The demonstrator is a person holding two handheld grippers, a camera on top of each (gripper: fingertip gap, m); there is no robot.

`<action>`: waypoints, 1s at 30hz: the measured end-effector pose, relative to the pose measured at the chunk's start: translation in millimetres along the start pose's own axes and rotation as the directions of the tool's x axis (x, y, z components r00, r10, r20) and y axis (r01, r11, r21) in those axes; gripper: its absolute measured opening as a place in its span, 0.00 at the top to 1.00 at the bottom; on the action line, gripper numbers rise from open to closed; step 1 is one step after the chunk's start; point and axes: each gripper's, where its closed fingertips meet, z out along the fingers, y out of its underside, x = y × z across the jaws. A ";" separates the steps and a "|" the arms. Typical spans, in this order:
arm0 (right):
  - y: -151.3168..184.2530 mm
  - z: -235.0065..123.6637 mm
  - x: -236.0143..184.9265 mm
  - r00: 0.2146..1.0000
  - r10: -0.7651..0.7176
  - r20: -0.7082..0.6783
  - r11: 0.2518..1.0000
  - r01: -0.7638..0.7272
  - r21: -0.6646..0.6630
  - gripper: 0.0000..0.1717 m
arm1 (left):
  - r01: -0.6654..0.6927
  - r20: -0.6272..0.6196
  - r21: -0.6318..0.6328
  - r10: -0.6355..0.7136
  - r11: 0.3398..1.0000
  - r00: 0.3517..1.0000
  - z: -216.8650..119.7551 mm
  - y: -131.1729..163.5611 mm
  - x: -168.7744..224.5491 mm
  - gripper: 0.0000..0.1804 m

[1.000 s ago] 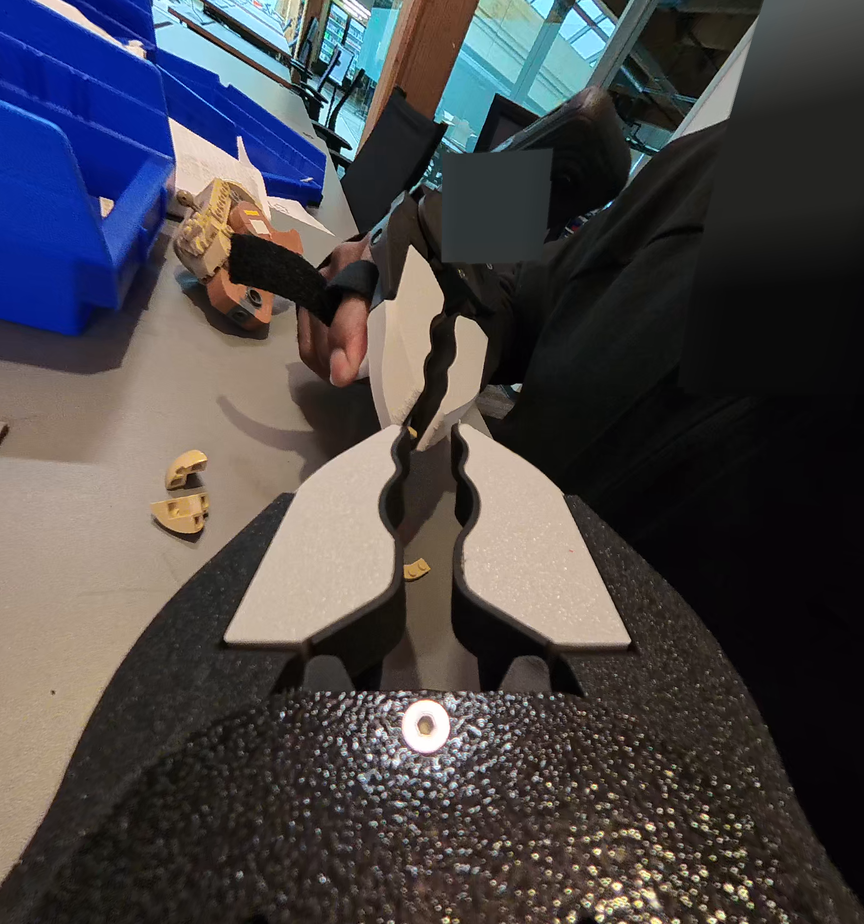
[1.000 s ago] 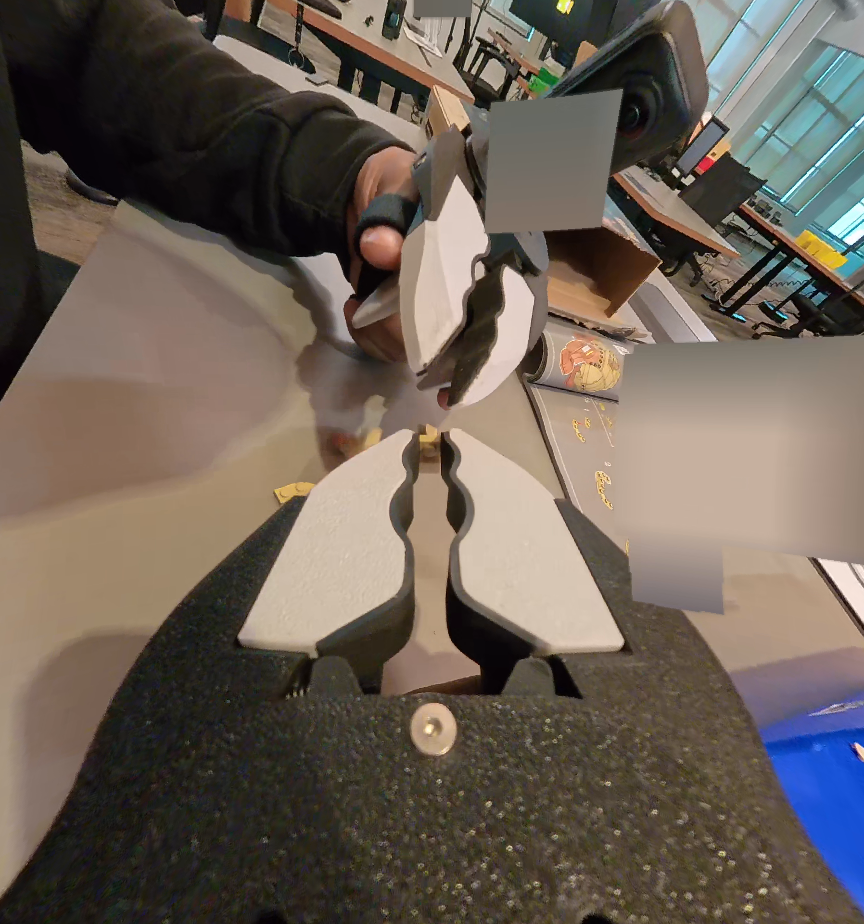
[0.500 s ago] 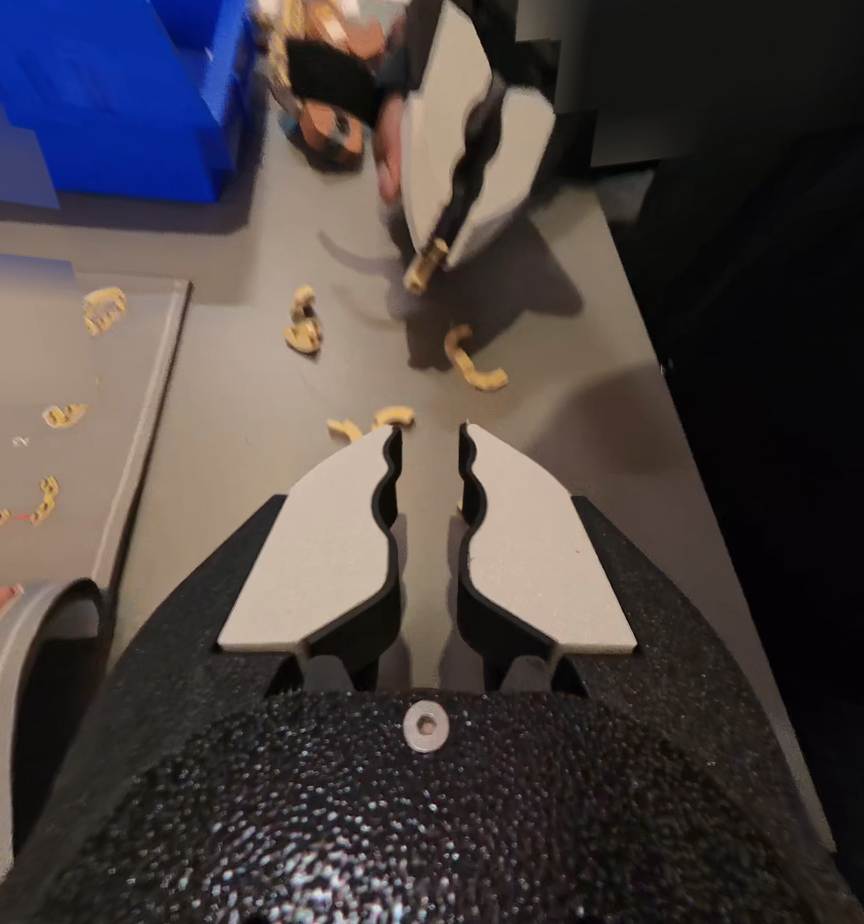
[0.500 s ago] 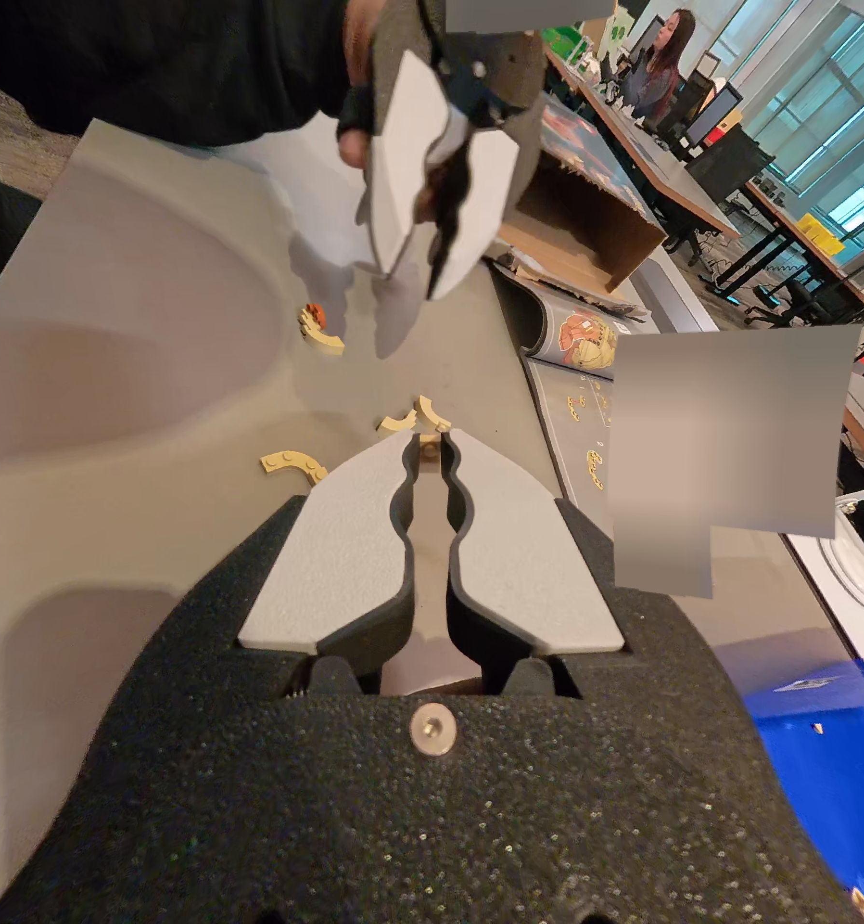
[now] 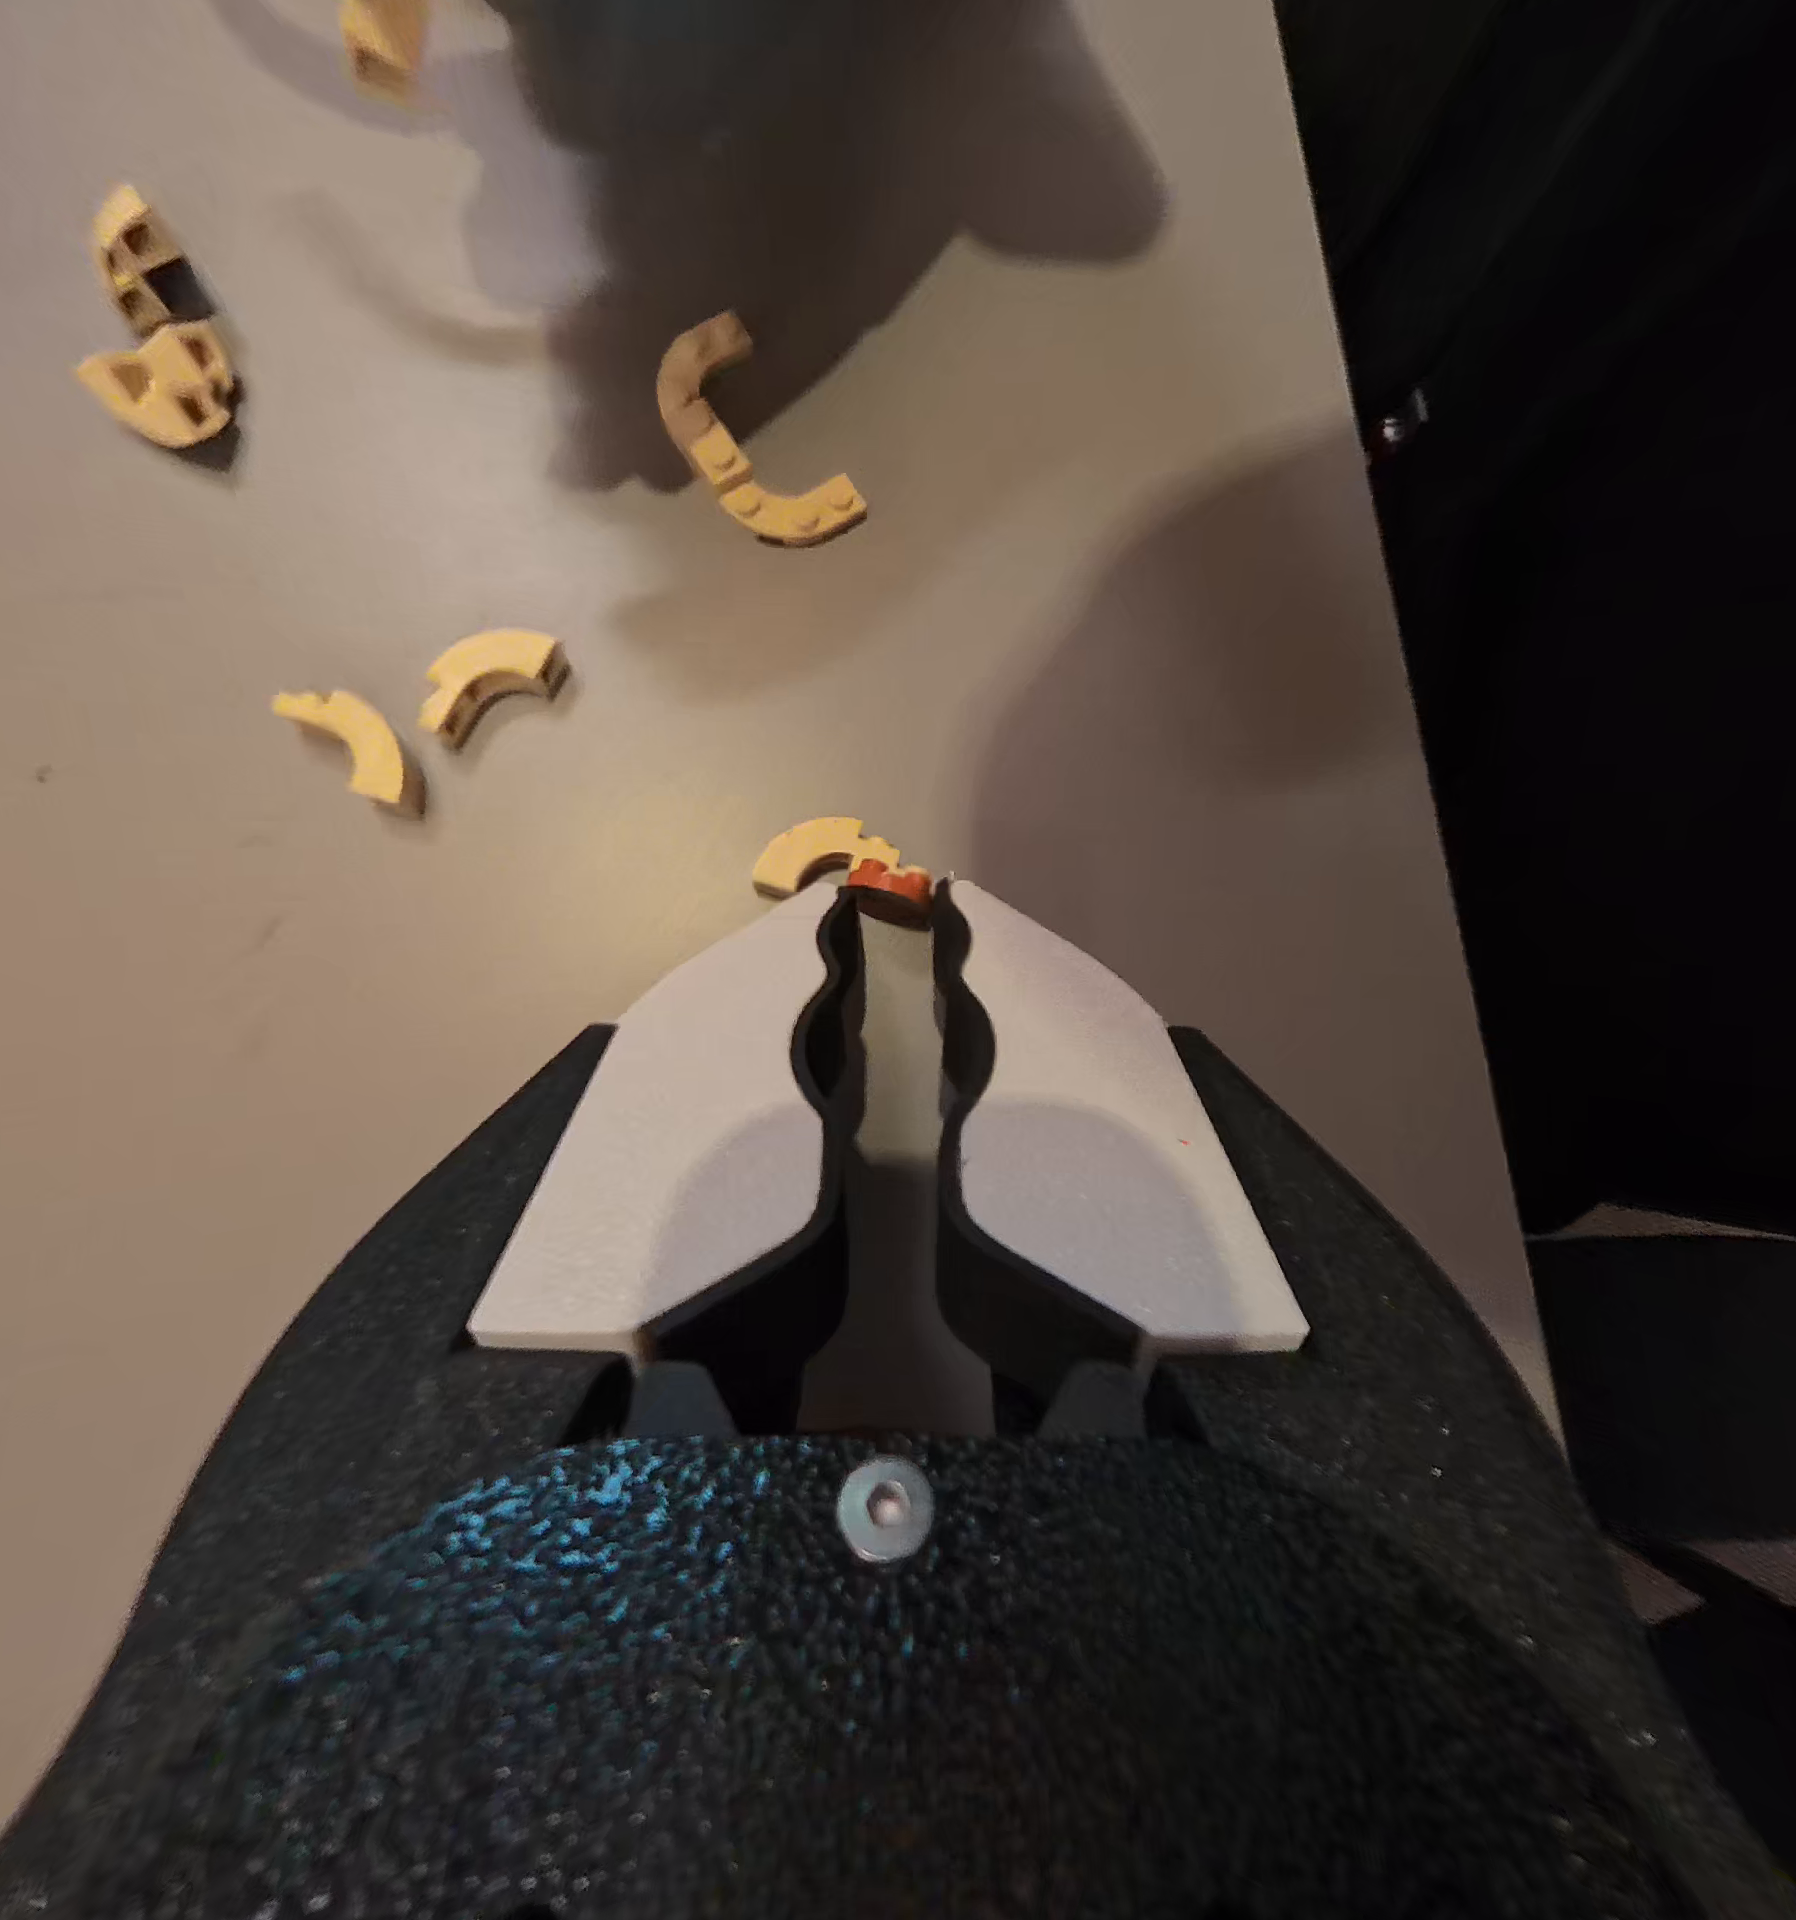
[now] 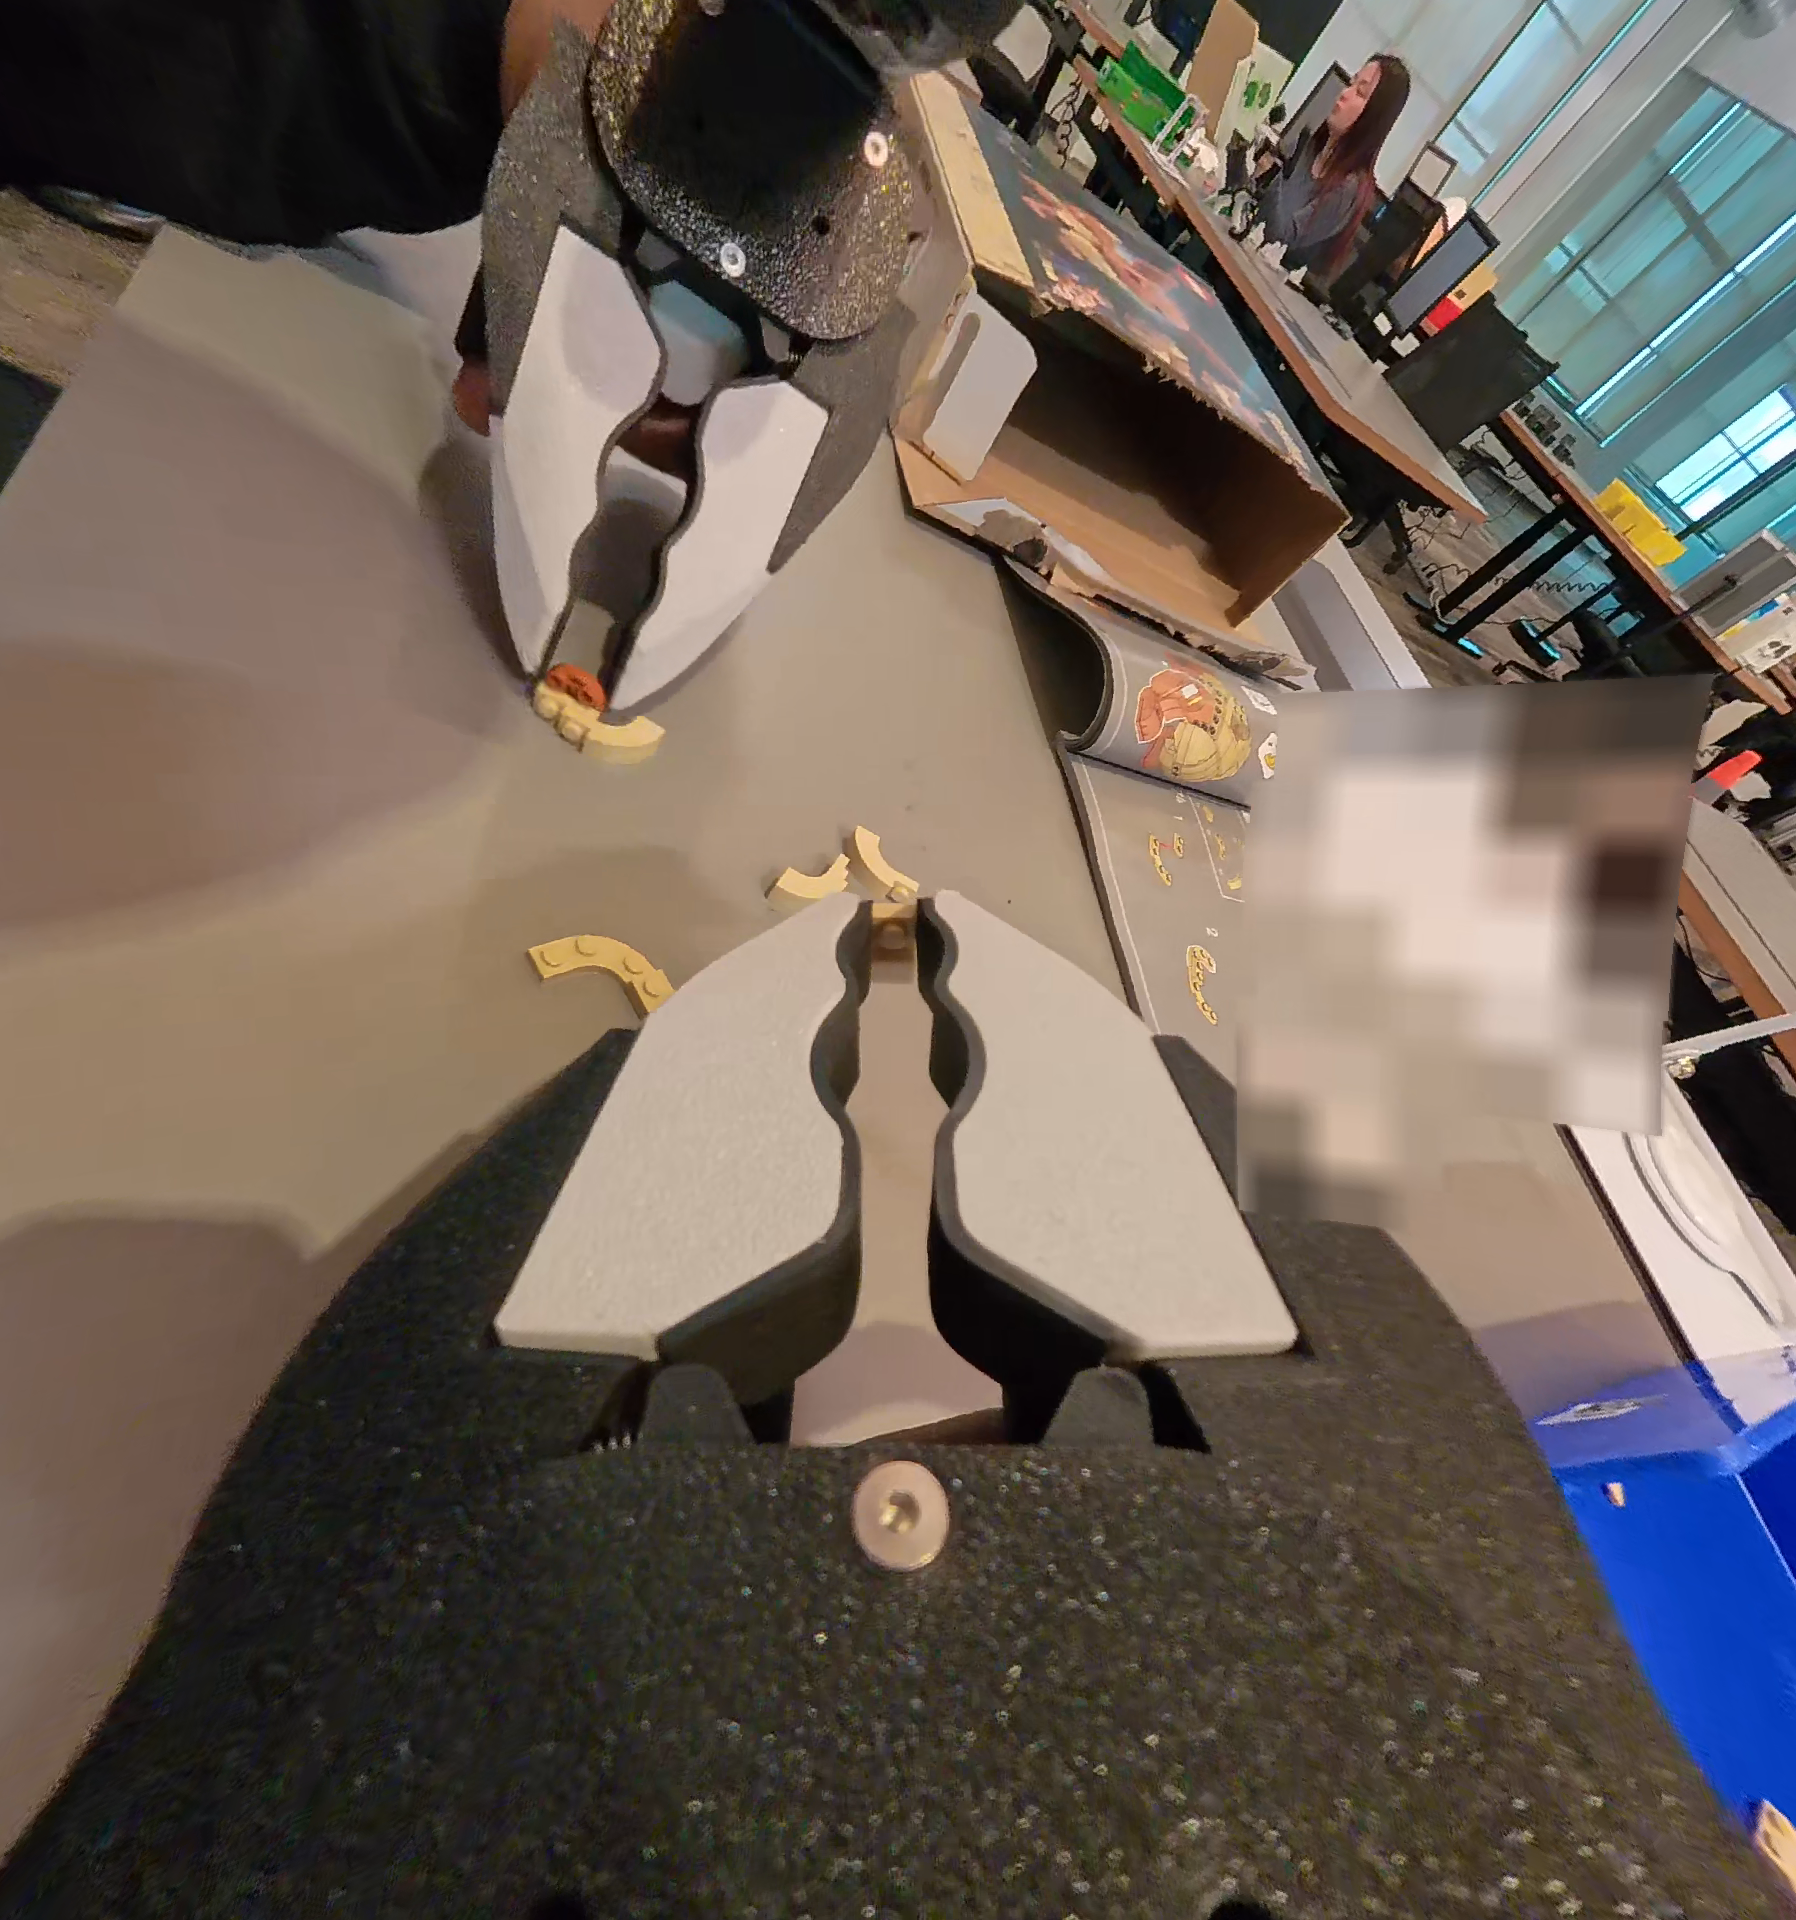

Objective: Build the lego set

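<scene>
Orange-brown round piece (image 5: pixel 886 902) sits right at the tips of the left gripper (image 5: pixel 889 894), whose jaws stand only narrowly apart, one fingertip on each side of it and, as far as the views show, both pressing on it. The piece is down at table (image 5: pixel 250 987) level, on the end of a tan curved brick (image 5: pixel 806 850) that lies flat just past the fingertips; whether the two are joined or merely touching cannot be told. The right wrist view shows the same thing from the other side: the left gripper points steeply down, its tips around the orange-brown piece and the tan curved brick (image 6: pixel 613 740) sticking out beside them. The right gripper (image 6: pixel 892 914) is well apart from it, nearer the camera, its jaws almost closed and pinching a small tan brick (image 6: pixel 892 935) with one stud on top, held clear of the table. Just beyond its tips lie two tan quarter-arcs (image 6: pixel 806 885), touching each other, and to its left a longer curved studded plate (image 6: pixel 603 961). Farther out in the left wrist view two chunky tan wedge pieces (image 5: pixel 161 384) lie side by side. An open booklet (image 6: pixel 1174 852) lies to the right of the loose bricks, a cardboard box (image 6: pixel 1112 488) stands behind it, and a blue bin (image 6: pixel 1704 1507) is at the near right.
</scene>
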 end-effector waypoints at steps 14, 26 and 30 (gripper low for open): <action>-1.1 -1.8 -1.6 0.999 -0.034 -0.009 0.999 0.034 -0.008 0.96 | -0.070 -0.017 0.015 0.071 0.997 0.997 -3.5 -10.1 1.7 1.00; -3.0 0.7 -7.5 0.999 -0.049 0.009 0.999 0.049 -0.005 0.96 | 0.010 0.178 0.217 -0.049 0.976 0.983 -31.5 -0.5 -10.3 0.99; -2.0 2.6 -9.3 0.998 -0.064 0.010 0.998 0.064 -0.015 0.96 | 0.010 0.197 0.051 -0.020 0.999 0.980 -36.1 2.9 -26.7 0.90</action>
